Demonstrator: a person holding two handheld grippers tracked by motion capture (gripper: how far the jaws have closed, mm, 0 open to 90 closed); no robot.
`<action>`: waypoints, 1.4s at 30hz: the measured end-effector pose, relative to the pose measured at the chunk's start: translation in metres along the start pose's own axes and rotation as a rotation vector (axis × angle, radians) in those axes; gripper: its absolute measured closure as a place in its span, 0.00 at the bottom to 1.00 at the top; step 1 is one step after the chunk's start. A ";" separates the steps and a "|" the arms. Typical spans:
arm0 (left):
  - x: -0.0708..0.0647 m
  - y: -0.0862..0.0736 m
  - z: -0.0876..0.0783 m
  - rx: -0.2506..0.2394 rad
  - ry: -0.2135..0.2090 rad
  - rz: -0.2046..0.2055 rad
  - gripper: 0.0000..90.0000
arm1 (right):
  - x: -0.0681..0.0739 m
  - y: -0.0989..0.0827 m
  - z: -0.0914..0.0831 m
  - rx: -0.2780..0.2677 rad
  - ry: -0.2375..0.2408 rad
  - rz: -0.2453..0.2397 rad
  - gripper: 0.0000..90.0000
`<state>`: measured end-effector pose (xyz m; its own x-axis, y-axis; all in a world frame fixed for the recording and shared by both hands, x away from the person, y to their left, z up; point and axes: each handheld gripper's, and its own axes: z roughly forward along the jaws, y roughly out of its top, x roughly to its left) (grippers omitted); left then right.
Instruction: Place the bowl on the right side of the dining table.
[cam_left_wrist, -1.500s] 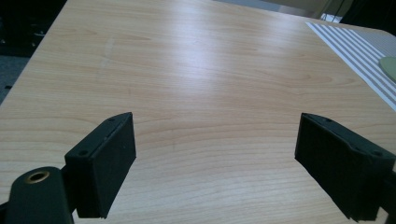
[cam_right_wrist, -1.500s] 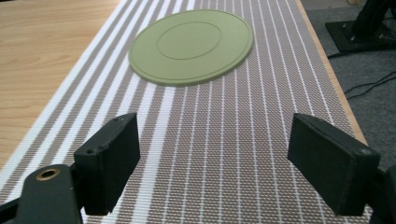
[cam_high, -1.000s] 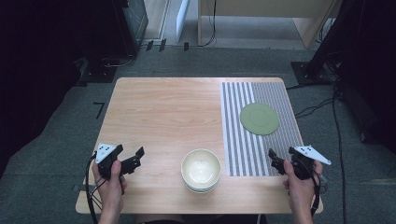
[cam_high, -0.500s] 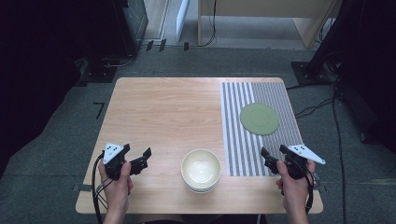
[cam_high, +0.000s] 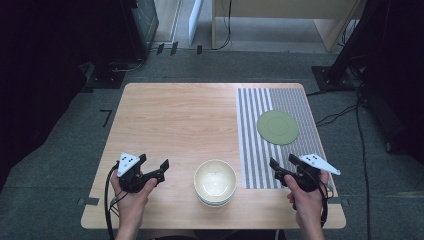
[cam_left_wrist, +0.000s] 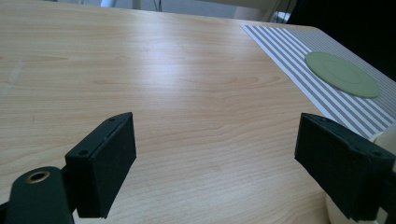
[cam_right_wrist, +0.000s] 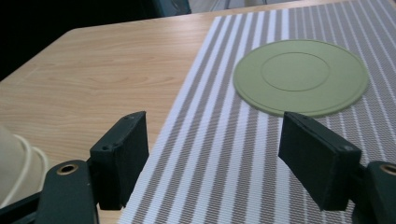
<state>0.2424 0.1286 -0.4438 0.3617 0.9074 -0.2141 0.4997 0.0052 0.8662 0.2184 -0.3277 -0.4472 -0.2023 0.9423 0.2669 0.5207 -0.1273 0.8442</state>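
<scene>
A wooden counter (cam_high: 180, 125) carries a striped mat (cam_high: 272, 135) on its right part, and a flat green plate (cam_high: 278, 127) lies on the mat toward its far side. Near the front edge, about midway across, stands a stack of cream bowls (cam_high: 215, 182), just left of the mat's near corner.

The left claw (cam_high: 154, 167) is held by the person's left hand (cam_high: 131, 192) near the counter's front left, pointing right toward the bowls. Its jaws are spread wide with nothing between them. In the left gripper view the claw (cam_left_wrist: 215, 163) frames bare wood; the rim of the bowls (cam_left_wrist: 385, 140) shows just behind the right jaw, and the mat (cam_left_wrist: 322, 70) and plate (cam_left_wrist: 342, 73) lie farther off to the right.

The right claw (cam_high: 281, 167) is held by the right hand (cam_high: 306, 197) at the front right, over the near end of the mat, pointing left and slightly away. Its jaws too stand wide apart and hold nothing. In the right gripper view the claw (cam_right_wrist: 215, 158) looks over the mat (cam_right_wrist: 224, 154) toward the plate (cam_right_wrist: 301, 77), which lies ahead and well apart from the jaws; the side of the bowls (cam_right_wrist: 16, 158) shows at the left edge, beside the left jaw.

A cable (cam_high: 107, 200) trails from the left claw down past the counter's front edge. Both claws are apart from the bowls, one on either side.
</scene>
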 end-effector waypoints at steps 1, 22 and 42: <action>-0.001 0.000 0.000 0.001 -0.001 0.001 0.14 | 0.002 0.001 0.000 0.001 0.003 -0.003 0.27; -0.028 -0.001 0.006 0.025 -0.072 0.056 0.15 | 0.031 0.000 0.010 0.016 0.045 0.018 0.29; -0.059 -0.006 0.011 0.036 -0.178 0.081 0.26 | 0.058 -0.003 0.012 -0.011 0.215 -0.016 0.52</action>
<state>0.2265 0.0704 -0.4410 0.5339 0.8153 -0.2240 0.4902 -0.0826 0.8677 0.2147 -0.2695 -0.4398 -0.3835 0.8564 0.3456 0.5069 -0.1176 0.8539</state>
